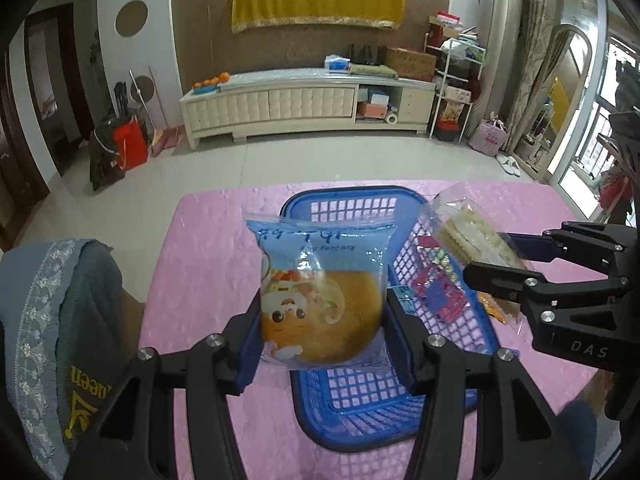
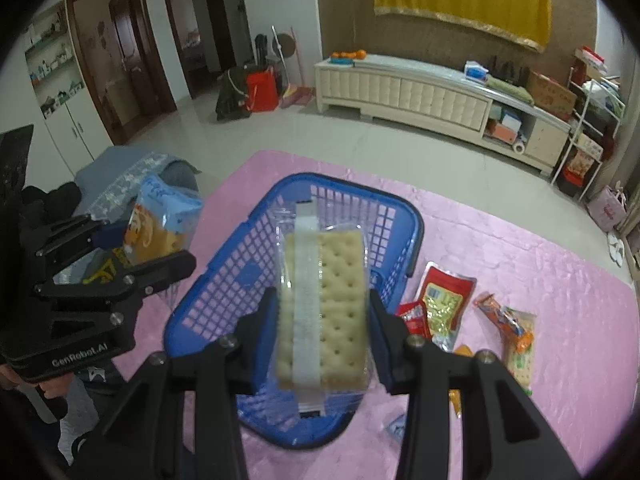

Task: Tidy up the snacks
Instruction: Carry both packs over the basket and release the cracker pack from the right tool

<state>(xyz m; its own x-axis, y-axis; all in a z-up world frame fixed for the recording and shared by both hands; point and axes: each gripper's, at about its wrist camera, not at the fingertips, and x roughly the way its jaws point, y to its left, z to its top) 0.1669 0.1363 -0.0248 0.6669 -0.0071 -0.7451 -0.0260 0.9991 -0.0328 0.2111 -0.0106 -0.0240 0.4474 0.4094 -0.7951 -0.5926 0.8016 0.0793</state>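
Two tools [image 1: 322,320] [image 2: 322,320], one packet [image 1: 320,292] [image 2: 324,308] each; one basket [image 1: 344,196].

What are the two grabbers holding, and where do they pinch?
The left gripper pinches the bun pack by its side edges. The right gripper pinches the cracker pack by its long sides.

Soft, even daylight from window [image 1: 600,152] at right, fisheye bending w/ black corners, slight blur nr edges.
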